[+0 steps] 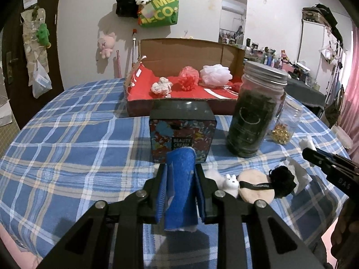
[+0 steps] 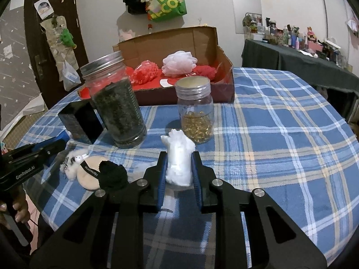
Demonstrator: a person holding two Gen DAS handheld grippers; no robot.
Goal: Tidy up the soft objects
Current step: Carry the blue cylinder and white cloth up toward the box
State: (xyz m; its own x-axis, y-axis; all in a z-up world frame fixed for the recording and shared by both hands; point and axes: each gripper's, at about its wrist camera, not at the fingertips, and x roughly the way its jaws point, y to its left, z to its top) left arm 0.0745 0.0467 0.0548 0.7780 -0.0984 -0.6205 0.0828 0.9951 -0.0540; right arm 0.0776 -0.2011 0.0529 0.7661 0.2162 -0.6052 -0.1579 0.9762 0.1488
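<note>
Carrying both loads toward the open cardboard box [image 1: 179, 51], you could clip the tall lidded glass jar [image 1: 255, 109] before it: left gripper [image 1: 180, 192] pinches a folded blue cloth [image 1: 179, 179], right gripper [image 2: 179, 170] a crumpled white plastic wad [image 2: 179, 157].

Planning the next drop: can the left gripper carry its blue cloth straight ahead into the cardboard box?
Probably not straight. The left gripper, shut on the blue cloth, faces the black cream box directly before the cardboard box. Going over or around it looks free.
</note>
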